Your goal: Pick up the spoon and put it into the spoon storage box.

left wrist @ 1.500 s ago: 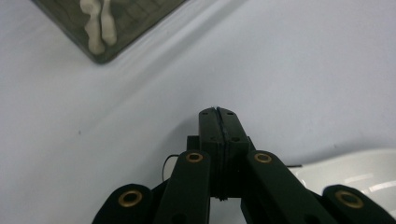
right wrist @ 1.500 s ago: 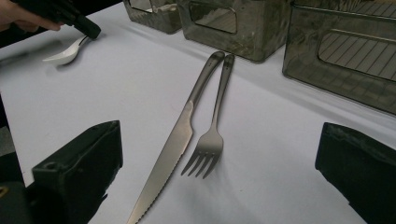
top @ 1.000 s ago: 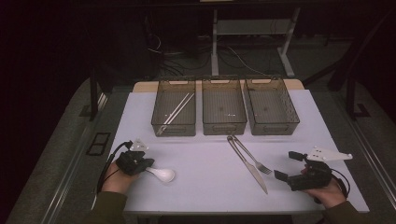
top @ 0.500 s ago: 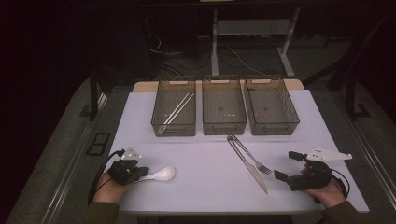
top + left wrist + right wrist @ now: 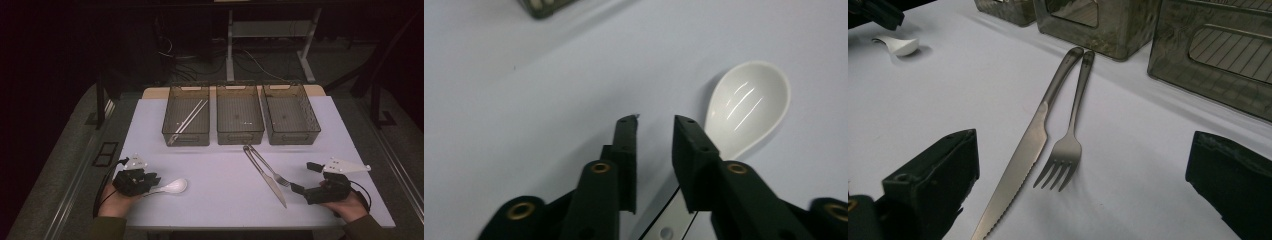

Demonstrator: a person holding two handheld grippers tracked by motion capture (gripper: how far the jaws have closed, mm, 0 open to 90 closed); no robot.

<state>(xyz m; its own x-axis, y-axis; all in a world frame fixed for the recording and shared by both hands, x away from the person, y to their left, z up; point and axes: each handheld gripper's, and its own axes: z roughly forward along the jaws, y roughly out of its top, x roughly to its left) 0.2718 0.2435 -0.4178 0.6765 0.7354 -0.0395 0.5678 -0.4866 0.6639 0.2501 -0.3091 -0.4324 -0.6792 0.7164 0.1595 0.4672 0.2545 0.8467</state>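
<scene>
1. Sorting cutlery into bins, by the look of it: the left bin [image 5: 186, 122] already holds chopsticks [image 5: 189, 120]; the middle bin [image 5: 240, 118] and right bin [image 5: 290, 117] look empty.
2. Still out on the table [image 5: 220, 195]: a white soup spoon [image 5: 172, 187], a knife [image 5: 267, 177] and a fork [image 5: 272, 172]. Most of the job is left.
3. Left gripper [image 5: 655, 122]: its jaws have just been opening and now stand narrowly apart. The spoon handle [image 5: 671, 227] lies between them and the pads do not seem to press on it, so I judge it let go or being regripped.
4. The spoon lies flat at the near left of the table. Its long axis runs left to right, bowl [image 5: 749, 107] away from the gripper toward the table's middle, hollow side up.
5. Right gripper [image 5: 1083, 165]: jaws wide, nothing held, resting at the near right and facing the knife and fork.
6. The knife and fork lie side by side, handles toward the bins, tips toward the right gripper.
</scene>
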